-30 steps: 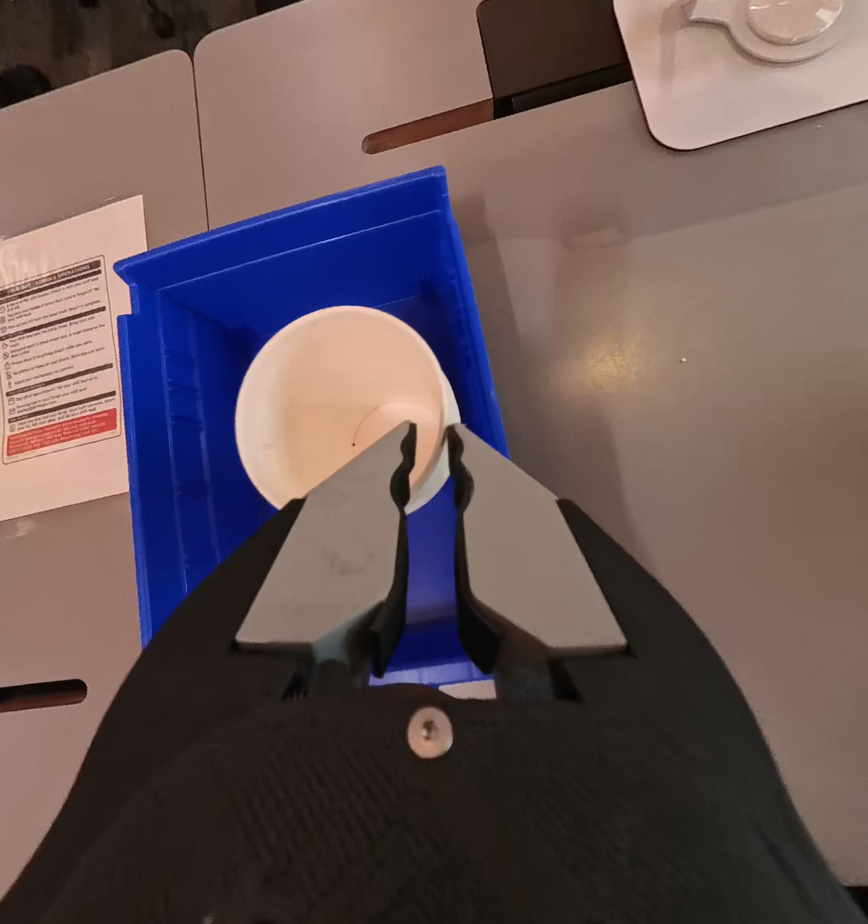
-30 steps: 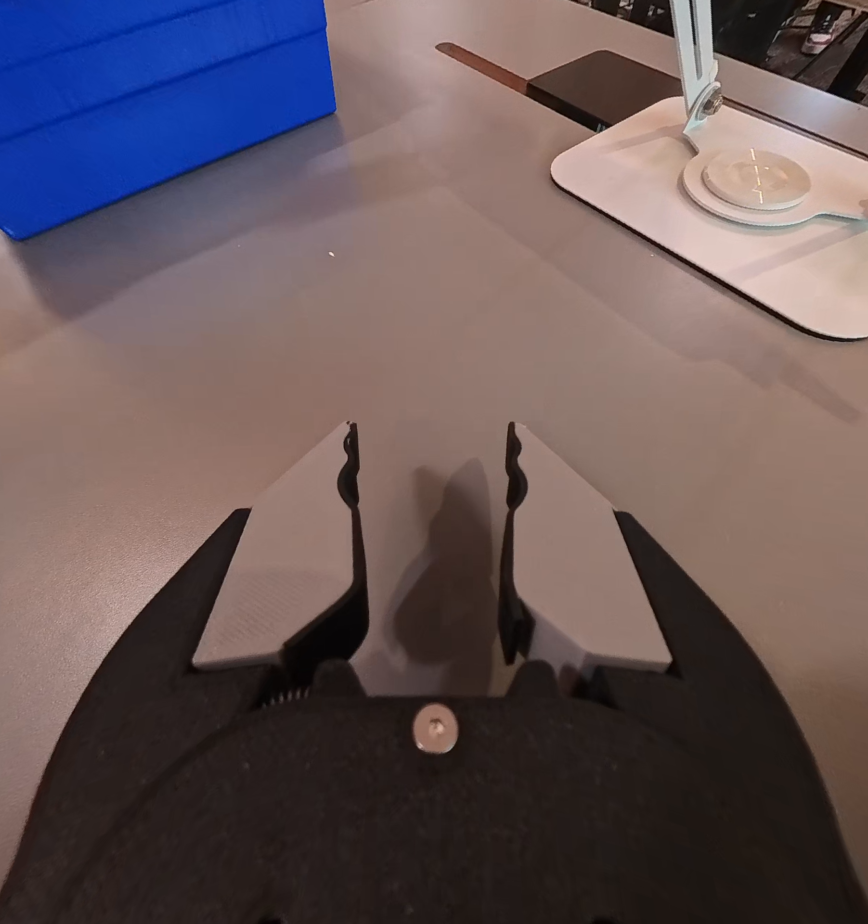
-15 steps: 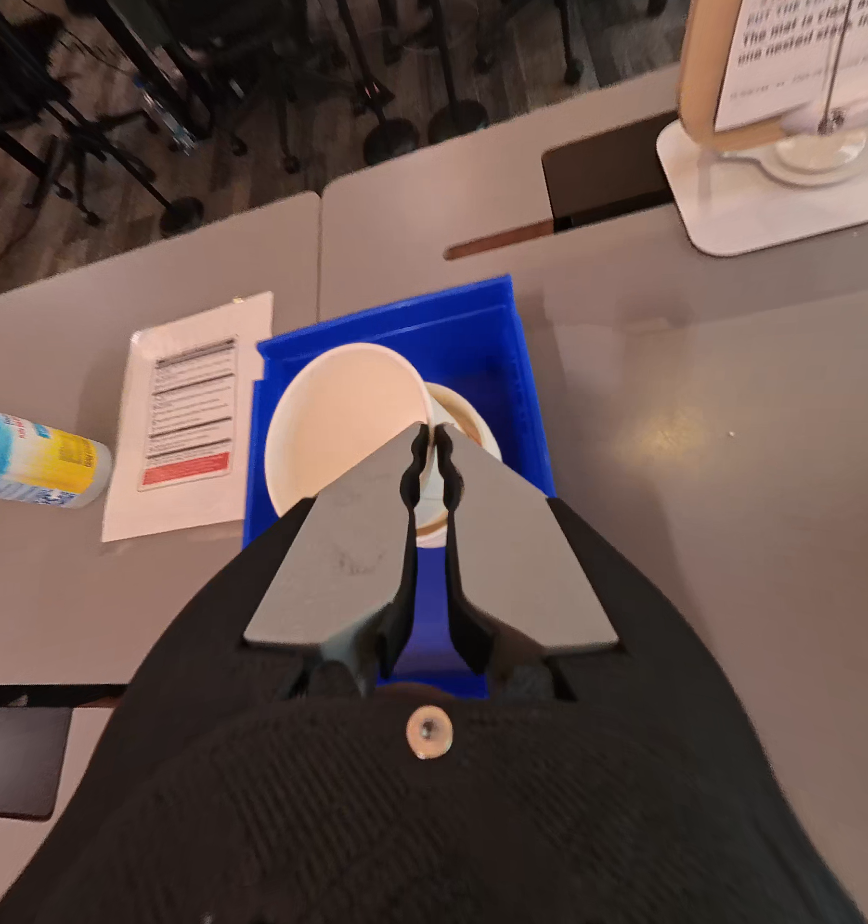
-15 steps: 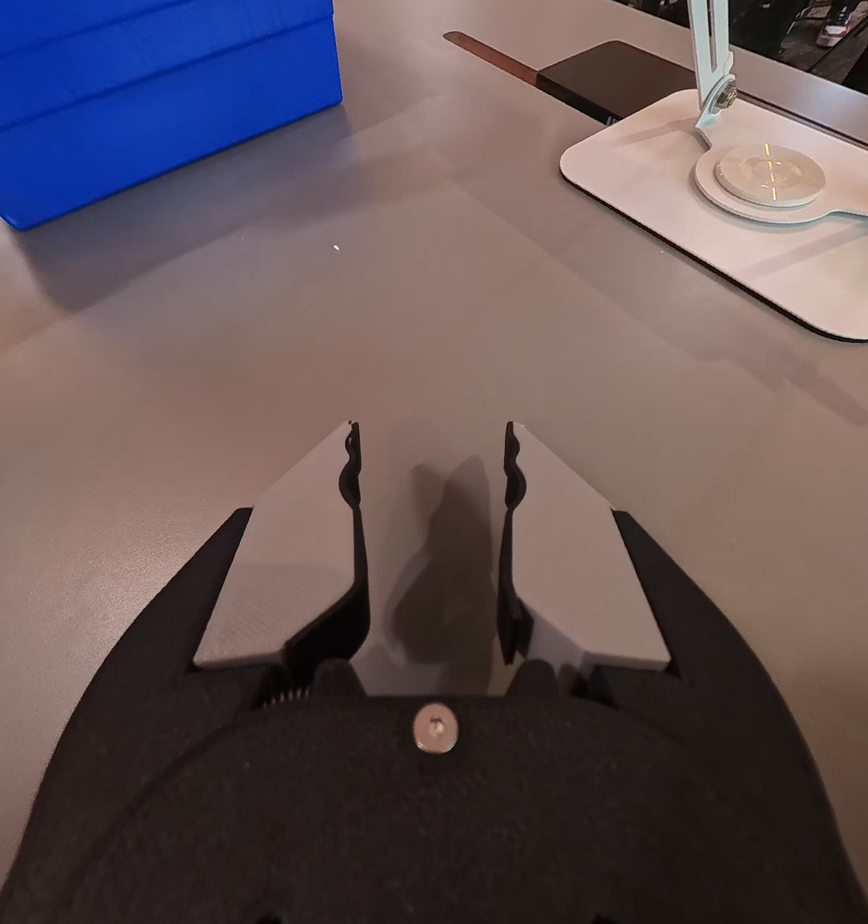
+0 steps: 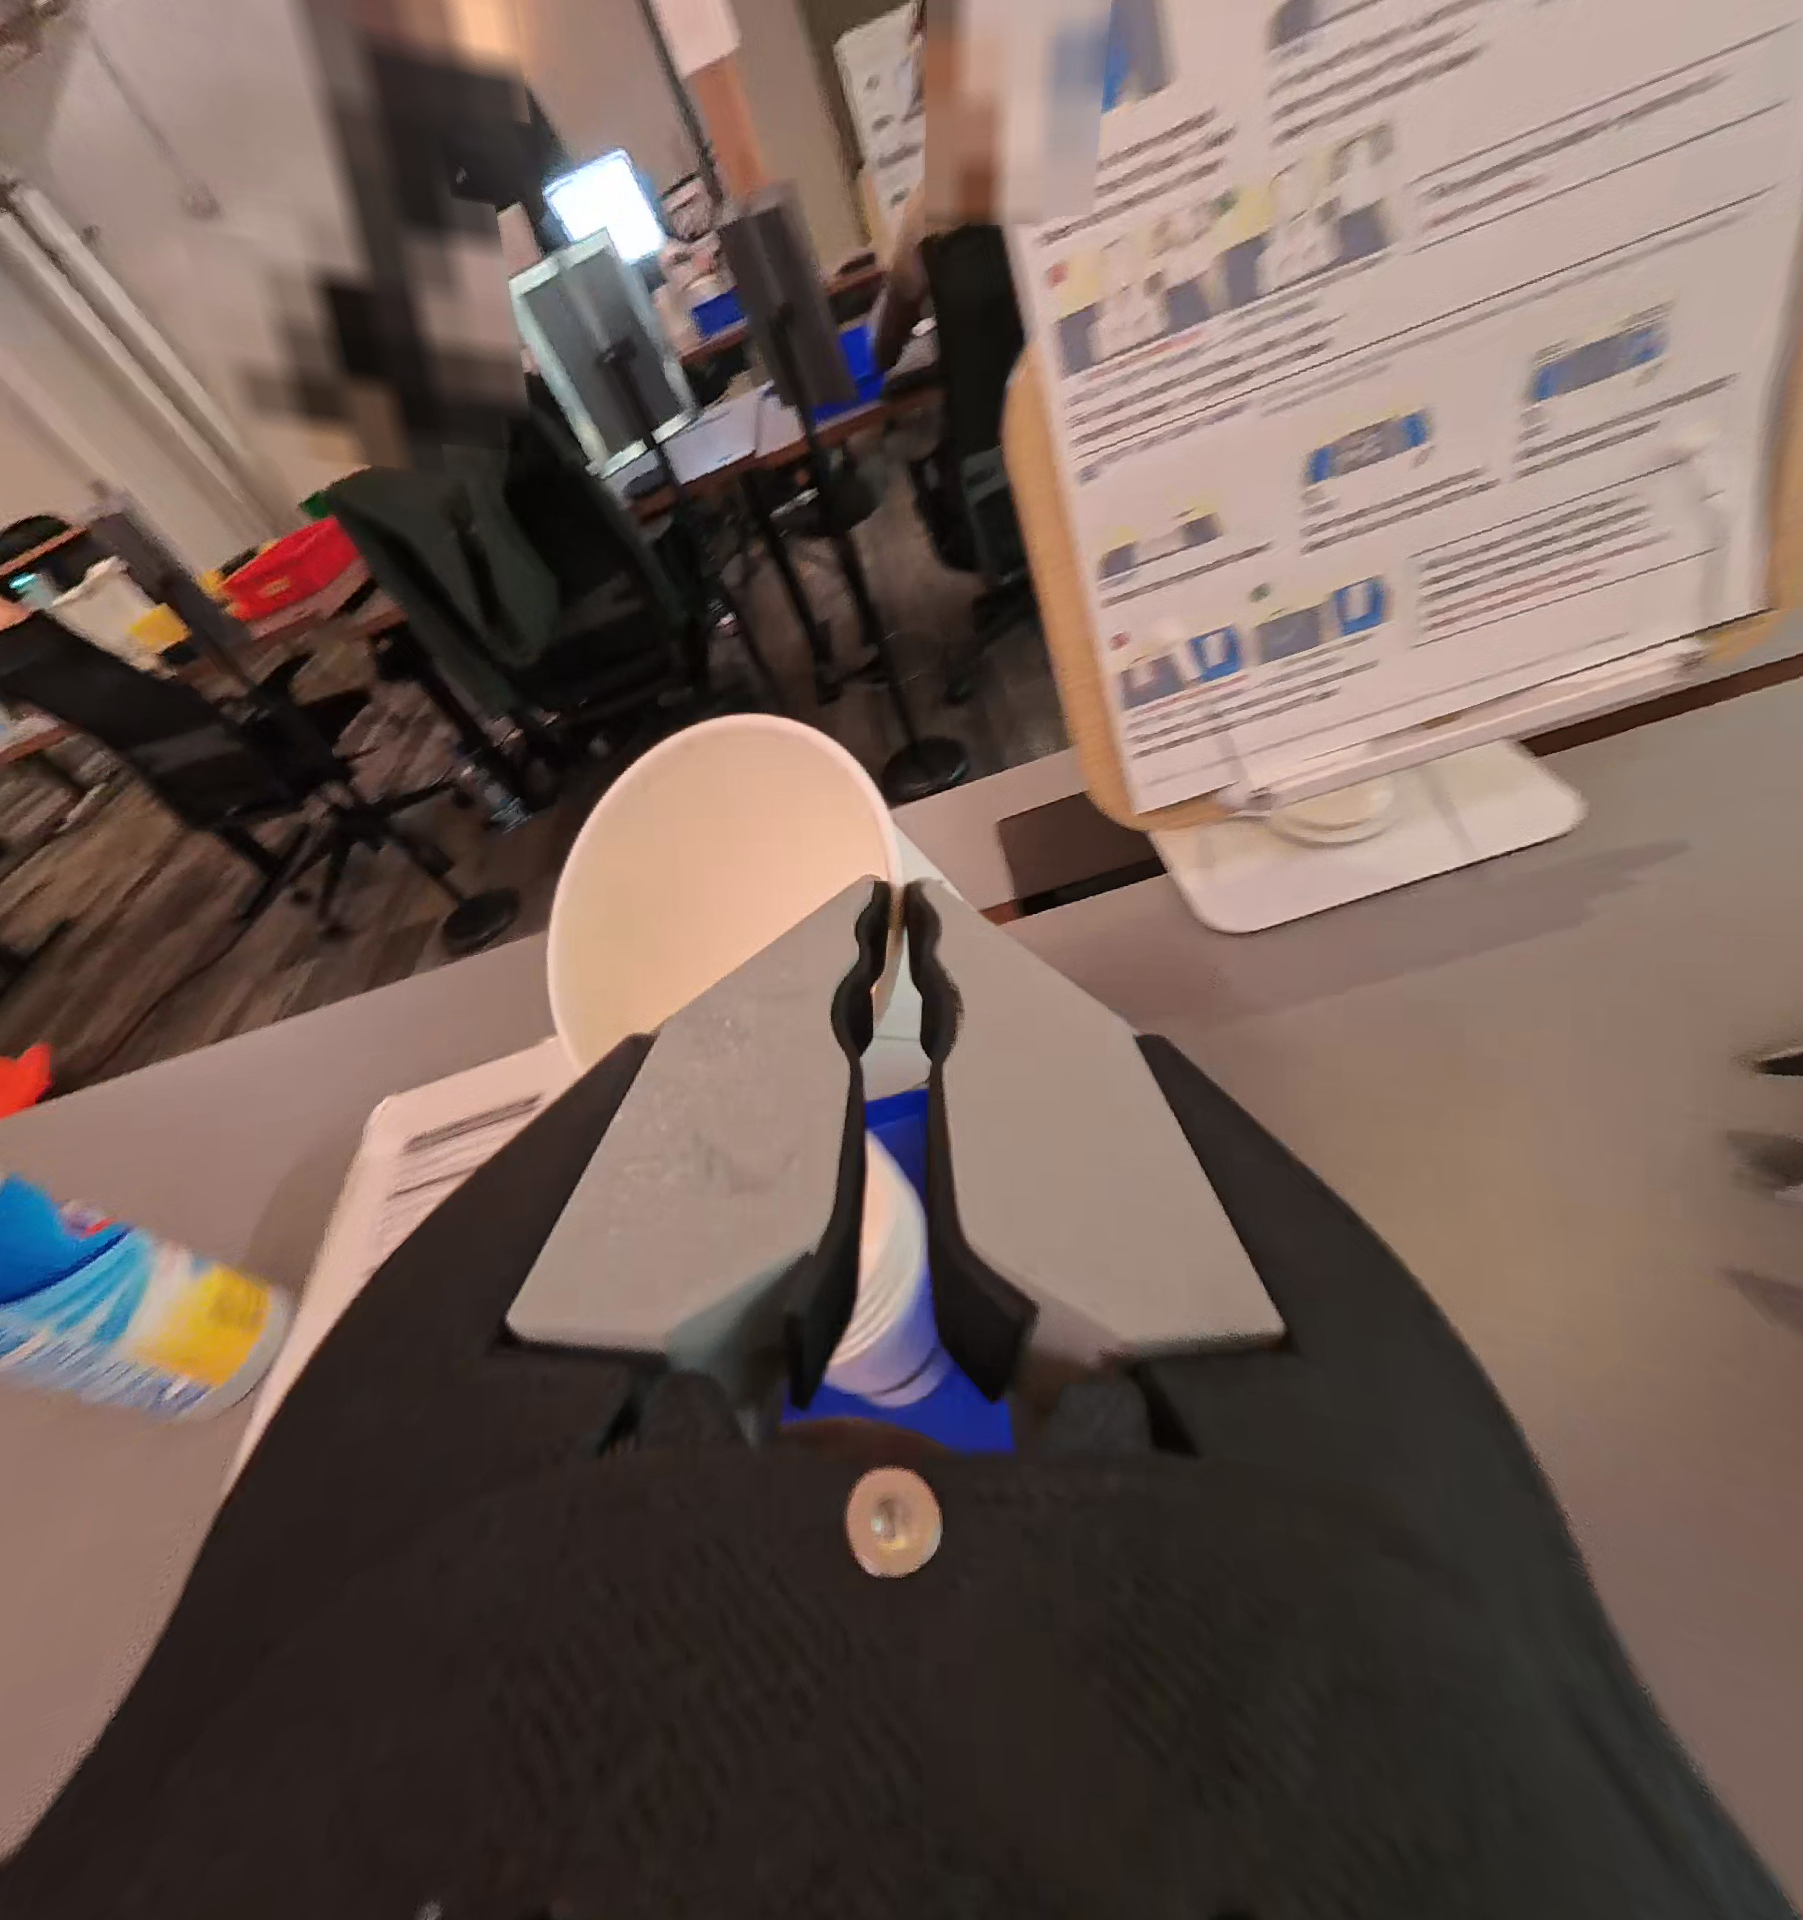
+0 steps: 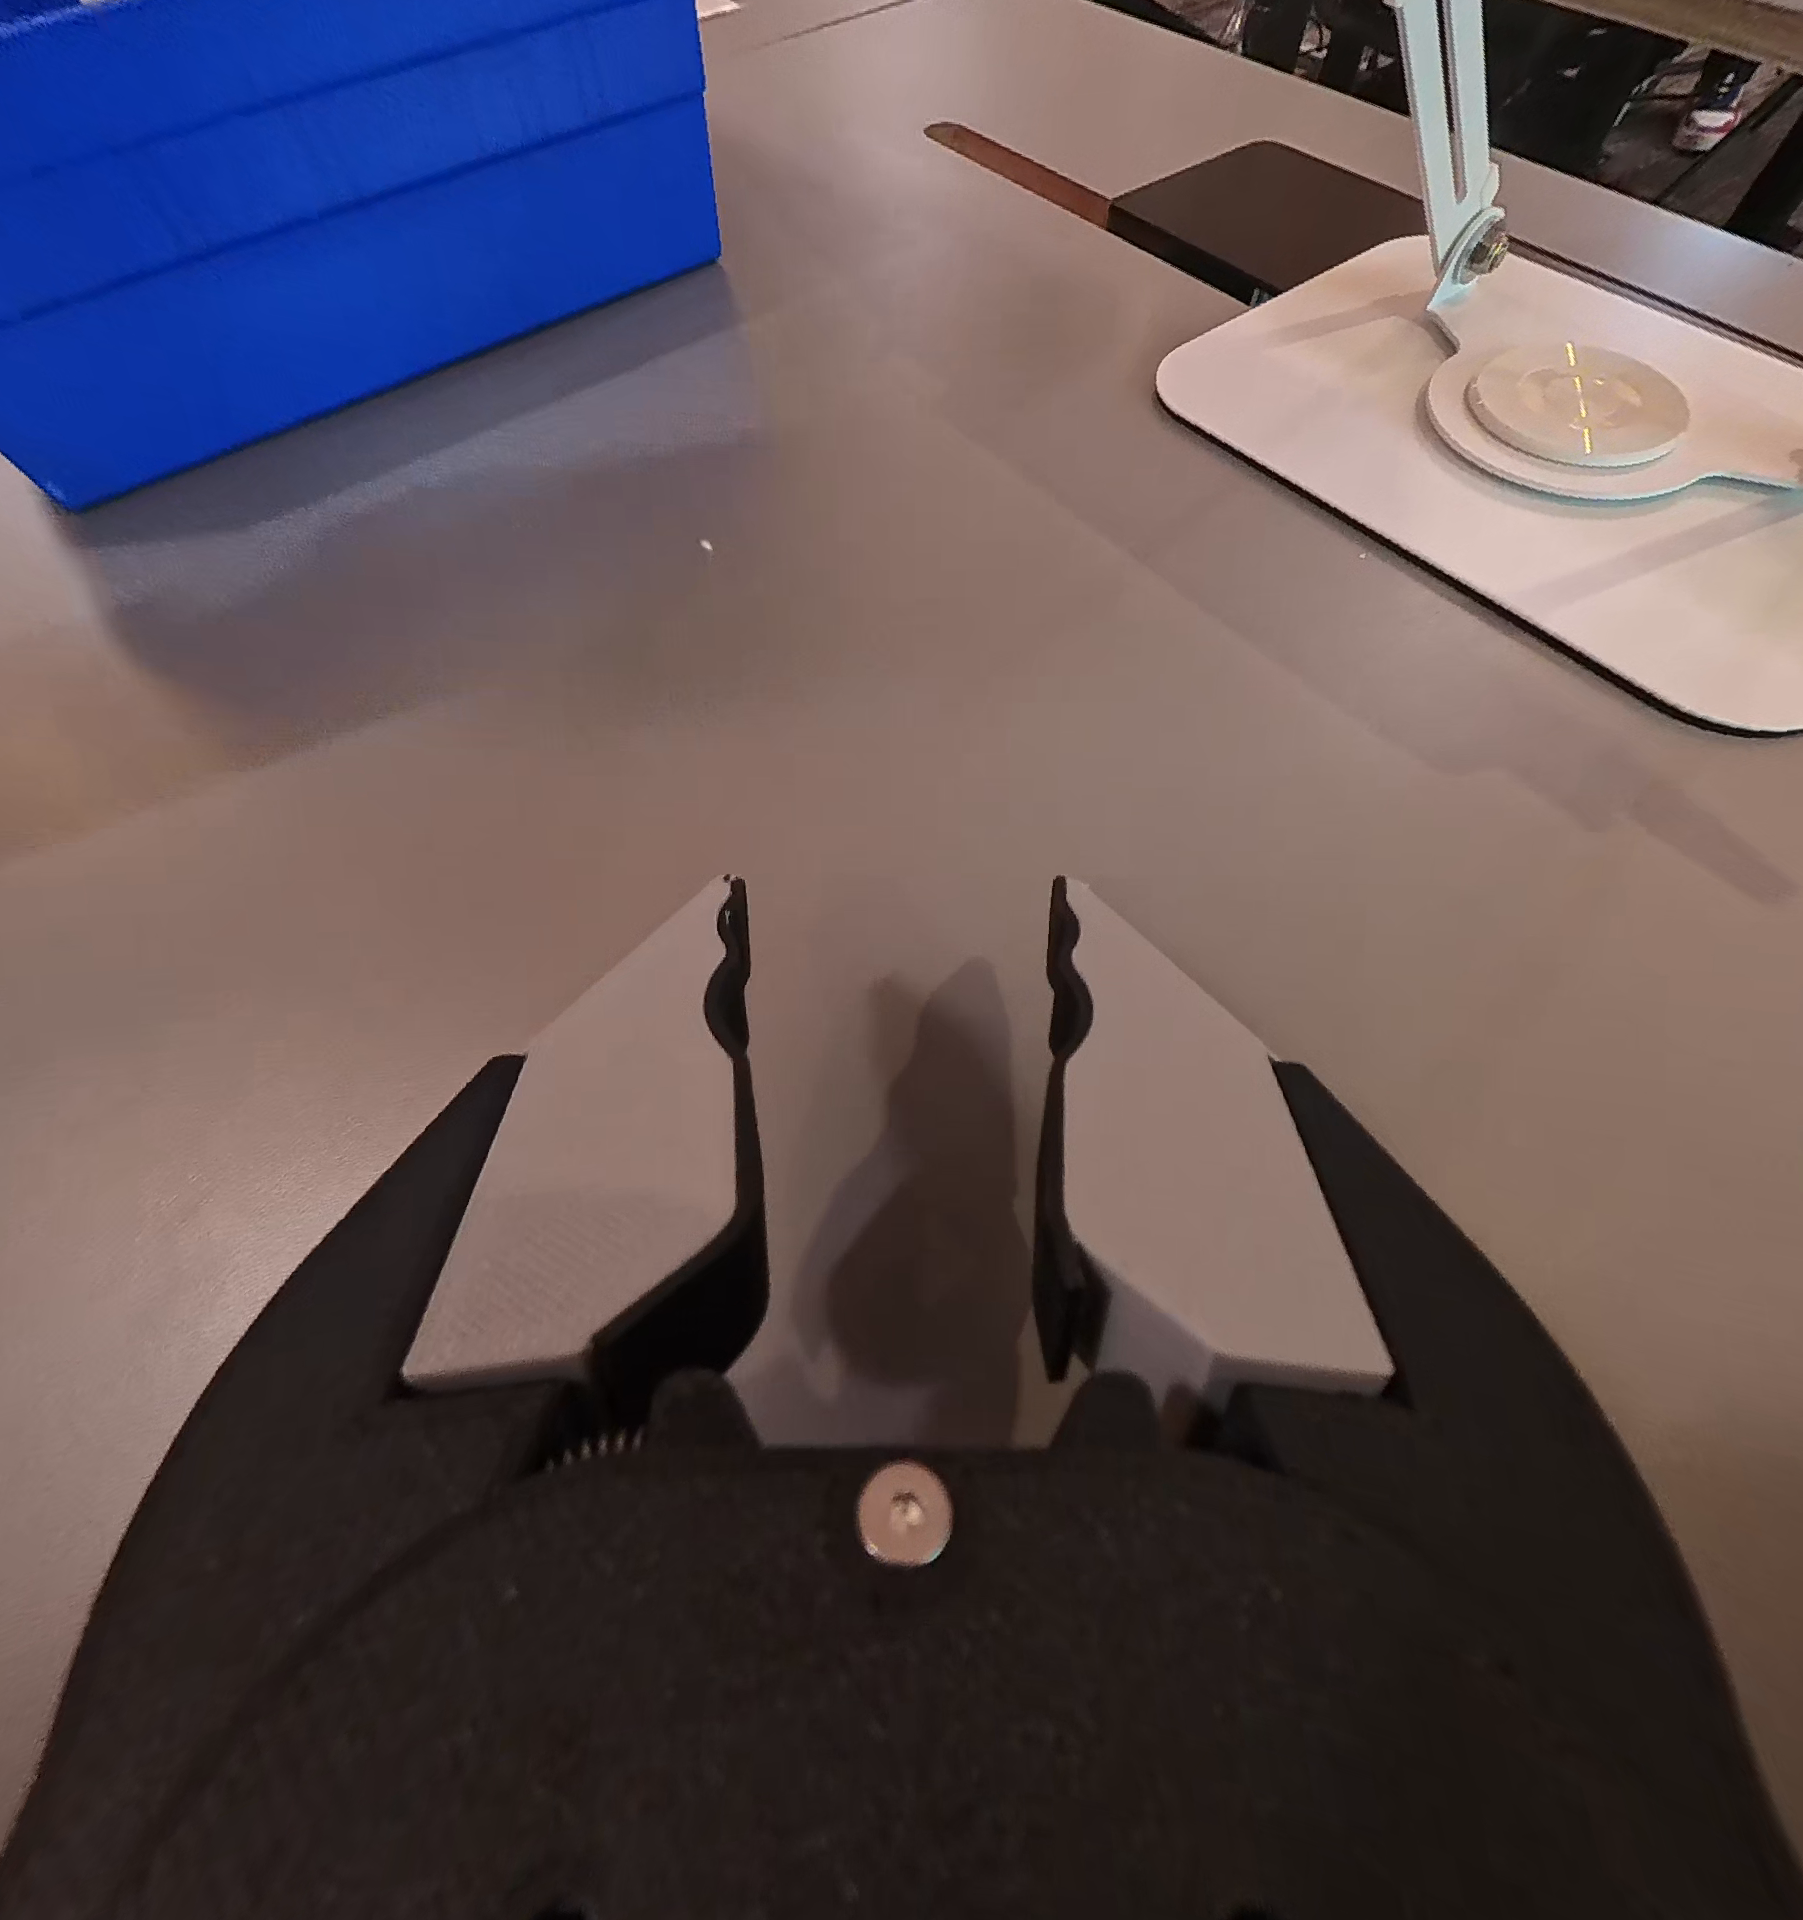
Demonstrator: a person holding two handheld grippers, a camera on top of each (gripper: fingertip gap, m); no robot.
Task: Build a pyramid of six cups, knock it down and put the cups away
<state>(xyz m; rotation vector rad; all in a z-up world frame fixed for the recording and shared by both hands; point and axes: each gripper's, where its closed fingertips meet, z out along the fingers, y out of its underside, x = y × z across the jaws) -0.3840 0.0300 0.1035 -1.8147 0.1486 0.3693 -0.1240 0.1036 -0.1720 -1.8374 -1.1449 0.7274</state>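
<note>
Table: the grey table (image 6: 980, 644) fills the right wrist view and holds no cups in that view; the pyramid has evidently not been begun.
Bin: the blue bin (image 6: 336, 239) stands at the far left of the right wrist view, only its outer wall showing. In the left wrist view just a strip of blue shows between the fingers, where a second ago the whole bin lay open below.
Change: the left gripper (image 5: 895, 904) has risen and tipped up, from looking down into the bin to looking across the room, and the cup has come with it.
Cup: a white paper cup (image 5: 710, 883) is pinched at its rim by the left gripper, clear of the bin, mouth towards the camera.
Stack: the remaining cups (image 5: 892, 1288) show nested in the bin, between the finger roots.
Meaning: I judge this the first cup drawn off, next to be set on the table.
Right gripper: the right gripper (image 6: 895, 894) hovers low over bare table, fingers spread, holding nothing, unchanged over the last second.
View difference: only the left view shows cups, the paper sheet (image 5: 440, 1164), bottle (image 5: 97, 1299) and clipboard (image 5: 1396, 395); only the right shows the clear building ground and the white stand base (image 6: 1499, 488) sharply.
</note>
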